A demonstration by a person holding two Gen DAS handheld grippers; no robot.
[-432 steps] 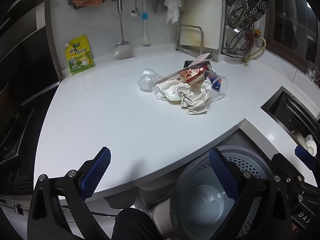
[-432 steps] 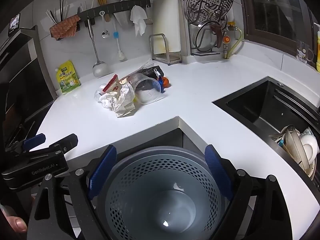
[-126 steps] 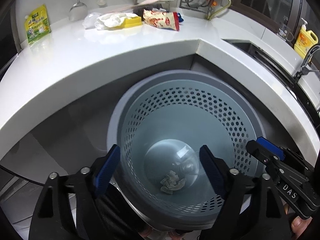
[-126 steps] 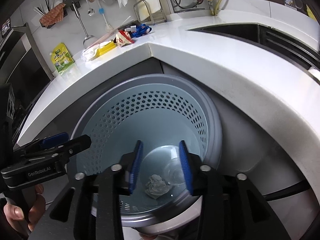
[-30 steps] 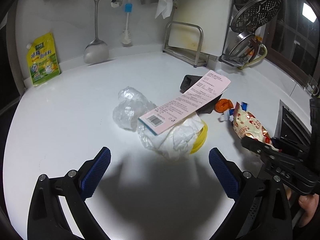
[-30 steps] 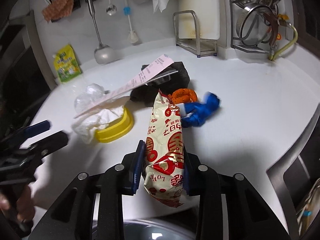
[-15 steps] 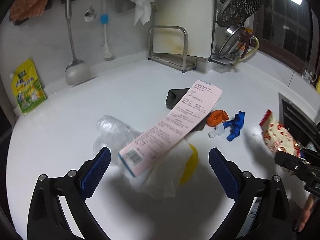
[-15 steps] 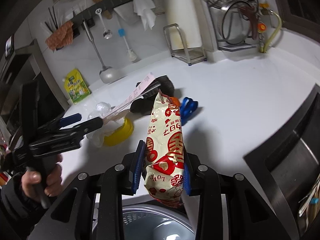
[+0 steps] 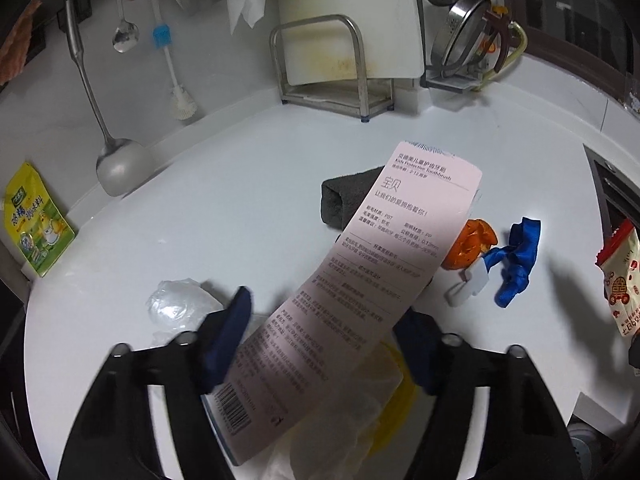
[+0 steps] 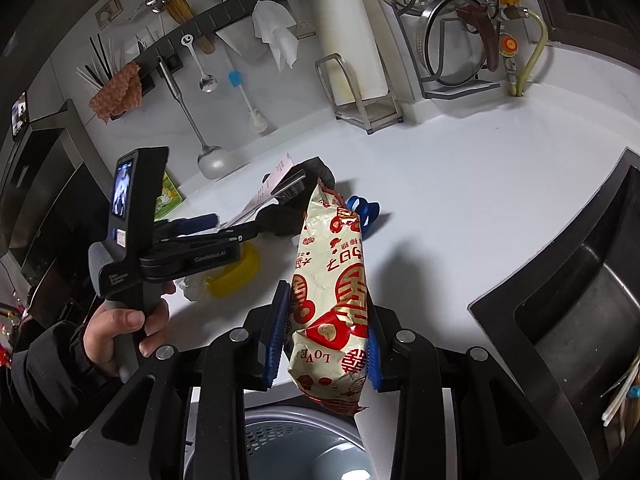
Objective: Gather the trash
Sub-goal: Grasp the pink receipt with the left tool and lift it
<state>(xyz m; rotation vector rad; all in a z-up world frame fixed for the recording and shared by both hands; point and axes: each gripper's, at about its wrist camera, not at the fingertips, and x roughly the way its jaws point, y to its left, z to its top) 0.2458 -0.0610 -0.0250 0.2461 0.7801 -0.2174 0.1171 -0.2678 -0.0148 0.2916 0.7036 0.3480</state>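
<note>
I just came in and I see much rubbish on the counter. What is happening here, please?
A person is clearing trash from a white kitchen counter with a gripper in each hand. The right gripper is shut on a red-and-cream snack wrapper, held above the grey bin. The left gripper has just been closing around the pink toothbrush package, which lies between its jaws; a firm grip is not clear. A plastic bag, orange peel and blue ribbon still lie there.

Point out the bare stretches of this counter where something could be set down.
Bare: between the ladle, green pouch and plastic wad; also from the blue ribbon to the sink. Crowded: around the pink card, dark sponge, yellow lid.
</note>
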